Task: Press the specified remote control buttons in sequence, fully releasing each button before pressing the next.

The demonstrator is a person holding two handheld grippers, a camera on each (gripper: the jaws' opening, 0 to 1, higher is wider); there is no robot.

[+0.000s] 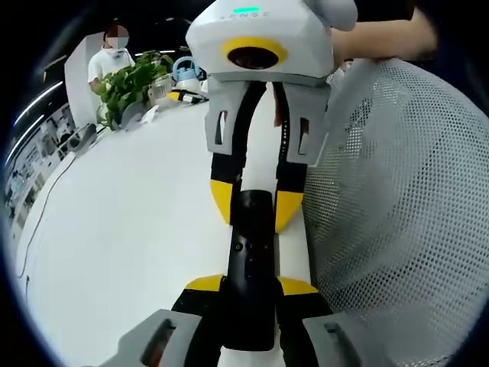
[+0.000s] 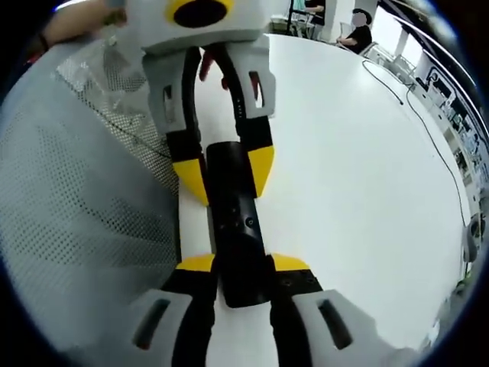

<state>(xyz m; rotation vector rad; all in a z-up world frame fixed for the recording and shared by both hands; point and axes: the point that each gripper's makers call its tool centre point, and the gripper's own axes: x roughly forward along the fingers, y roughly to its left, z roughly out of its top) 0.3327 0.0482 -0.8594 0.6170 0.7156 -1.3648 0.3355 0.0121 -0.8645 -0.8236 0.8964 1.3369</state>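
Jaws of the left gripper [image 1: 250, 289] are closed on the near end of a black remote control [image 1: 250, 260], yellow tips flanking it on both sides. At its far end the right gripper [image 1: 256, 200] has its jaws closed on the same remote; in the right gripper view this mirrors, right gripper [image 2: 241, 265] near, left gripper [image 2: 225, 170] far. Remote lies lengthwise on the white surface [image 1: 122, 245], just beside a white mesh basket [image 1: 405, 206]. Small buttons [image 2: 249, 222] show on the top face between the two grips.

Judgement: both grips clamp the body, none is on a button. To press well, keep one grip steady, free the other, come down square on a single button, then lift fully clear. A potted plant [image 1: 130, 84] stands far left.
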